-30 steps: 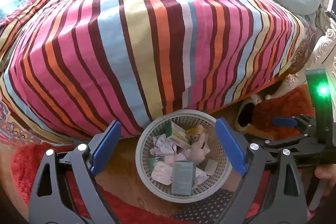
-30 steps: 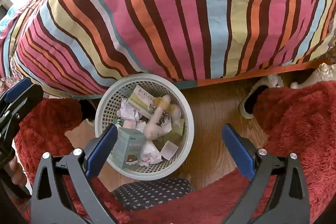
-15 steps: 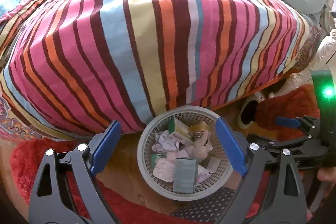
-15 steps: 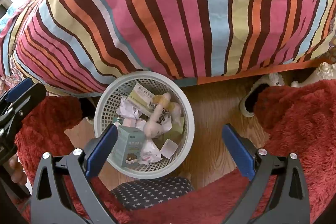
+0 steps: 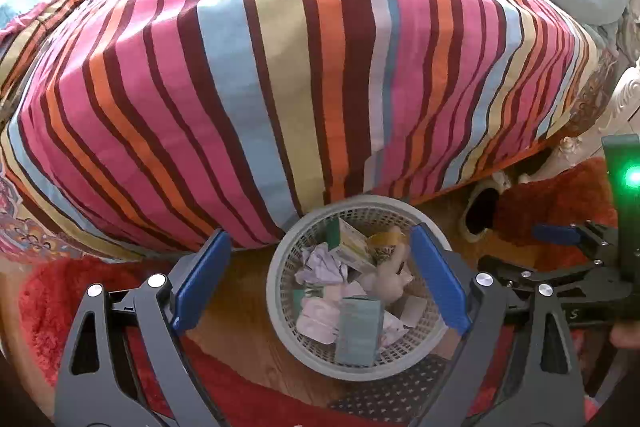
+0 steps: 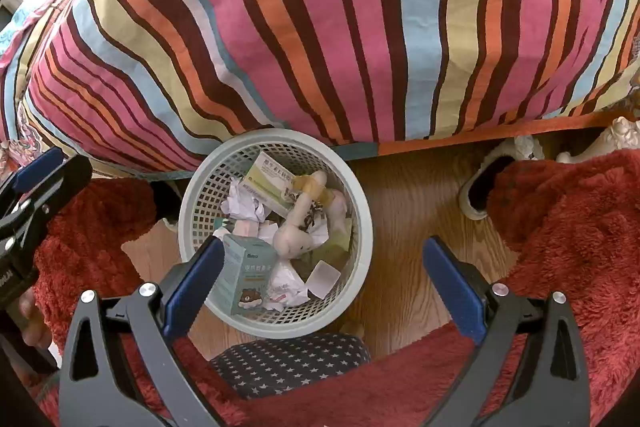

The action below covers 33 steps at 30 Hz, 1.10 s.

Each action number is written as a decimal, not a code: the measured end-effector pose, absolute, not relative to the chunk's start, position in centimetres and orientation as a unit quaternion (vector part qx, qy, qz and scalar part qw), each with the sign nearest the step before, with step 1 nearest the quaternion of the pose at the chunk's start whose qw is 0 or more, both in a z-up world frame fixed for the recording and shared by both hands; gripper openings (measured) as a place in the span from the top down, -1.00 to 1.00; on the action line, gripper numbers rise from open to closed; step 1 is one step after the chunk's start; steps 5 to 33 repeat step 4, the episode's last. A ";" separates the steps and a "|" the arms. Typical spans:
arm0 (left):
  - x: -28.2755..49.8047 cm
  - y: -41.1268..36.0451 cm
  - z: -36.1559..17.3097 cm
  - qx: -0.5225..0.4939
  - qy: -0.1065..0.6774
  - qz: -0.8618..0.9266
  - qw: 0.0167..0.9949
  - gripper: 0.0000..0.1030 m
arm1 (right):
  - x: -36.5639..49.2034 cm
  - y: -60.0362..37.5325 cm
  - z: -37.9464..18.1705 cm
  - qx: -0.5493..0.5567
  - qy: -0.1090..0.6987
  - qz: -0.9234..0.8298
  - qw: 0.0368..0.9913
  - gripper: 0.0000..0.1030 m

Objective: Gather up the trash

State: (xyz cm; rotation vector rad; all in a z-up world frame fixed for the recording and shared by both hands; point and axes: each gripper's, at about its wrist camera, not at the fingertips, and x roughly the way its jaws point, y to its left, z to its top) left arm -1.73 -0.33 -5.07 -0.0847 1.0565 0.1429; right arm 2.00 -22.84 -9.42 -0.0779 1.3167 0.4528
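Round perforated plastic basket (image 6: 362, 211) held crumpled paper (image 6: 244, 205), cardboard boxes (image 6: 250, 273). Left gripper (image 5: 320, 281) and right gripper (image 6: 320, 281) gaped wide, empty, above wood floor (image 6: 408, 211).

The striped bedspread (image 6: 320, 27) hides the basket (image 6: 362, 211) rim at 12 o'clock. The right gripper (image 6: 320, 281) covers the teal box (image 6: 250, 273) at 9 o'clock. Box print is unreadable.

Grey mesh basket (image 6: 362, 227) upright, holding boxes, crumpled paper (image 6: 244, 205), perhaps tissues
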 end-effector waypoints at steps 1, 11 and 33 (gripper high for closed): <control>-1.8 -0.5 -5.1 -0.035 0.502 0.072 0.861 -0.72 | 2.0 -22.8 -9.5 -0.036 0.606 0.207 0.767 -0.85; -1.9 -0.8 -4.9 -0.024 0.499 0.075 0.863 -0.72 | 2.0 -22.9 -9.6 -0.036 0.607 0.206 0.767 -0.85; -1.9 -0.8 -4.9 -0.024 0.499 0.075 0.863 -0.72 | 2.0 -22.9 -9.6 -0.036 0.607 0.206 0.767 -0.85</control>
